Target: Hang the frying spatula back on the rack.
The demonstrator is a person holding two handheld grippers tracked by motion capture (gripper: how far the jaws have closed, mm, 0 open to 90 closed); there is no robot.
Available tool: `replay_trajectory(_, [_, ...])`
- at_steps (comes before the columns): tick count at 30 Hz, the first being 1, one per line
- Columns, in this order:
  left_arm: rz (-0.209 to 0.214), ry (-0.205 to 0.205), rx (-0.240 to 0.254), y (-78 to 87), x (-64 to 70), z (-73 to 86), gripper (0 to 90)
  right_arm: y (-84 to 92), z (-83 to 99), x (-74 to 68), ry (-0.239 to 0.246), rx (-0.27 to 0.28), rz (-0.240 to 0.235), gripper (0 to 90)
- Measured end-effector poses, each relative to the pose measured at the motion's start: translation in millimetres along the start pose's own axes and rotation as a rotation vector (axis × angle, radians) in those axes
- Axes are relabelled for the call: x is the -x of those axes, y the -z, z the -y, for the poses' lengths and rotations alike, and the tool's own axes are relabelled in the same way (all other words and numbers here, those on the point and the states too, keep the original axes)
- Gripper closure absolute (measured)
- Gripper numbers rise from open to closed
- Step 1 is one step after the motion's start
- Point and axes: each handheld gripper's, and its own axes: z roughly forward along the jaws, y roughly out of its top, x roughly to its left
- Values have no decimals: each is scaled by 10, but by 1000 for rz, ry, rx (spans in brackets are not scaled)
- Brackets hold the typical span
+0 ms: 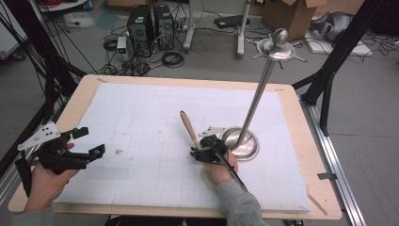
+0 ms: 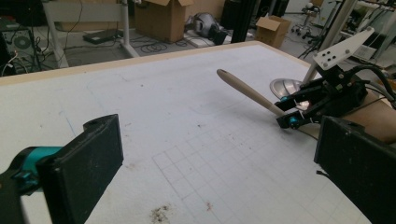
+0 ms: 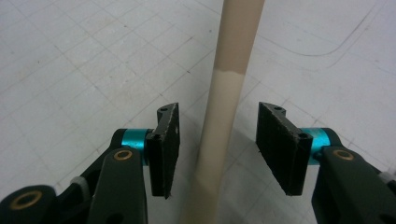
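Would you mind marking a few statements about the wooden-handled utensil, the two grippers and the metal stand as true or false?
1. The wooden handle lies between the right gripper's pads with a gap on each side. True.
2. The left gripper is clamped on the handle. False: its jaws stand wide open with nothing between them, well to the left of the handle.
3. The metal stand stands upright on its round base, close beside the right gripper. True.
4. A mug hangs from the stand's top. False: the hooks at its top are bare.
5. The handle lies on the bare wooden edge of the table. False: it is over the white gridded mat.
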Motion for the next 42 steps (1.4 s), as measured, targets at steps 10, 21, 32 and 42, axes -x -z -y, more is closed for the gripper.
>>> replay_trajectory(10, [-2,2,3,5,-1,1,18,14,35,-41,11,19,16,593])
replay_trajectory(21, [-2,2,0,5,-4,4,18,29,53,-60,17,26,16,716])
replay_trajectory(32, [-4,3,2,9,-9,5,18,35,51,-31,-14,25,-28,750])
replay_trajectory(42, [-3,5,2,7,-7,5,18,36,45,-26,-6,19,-65,781])
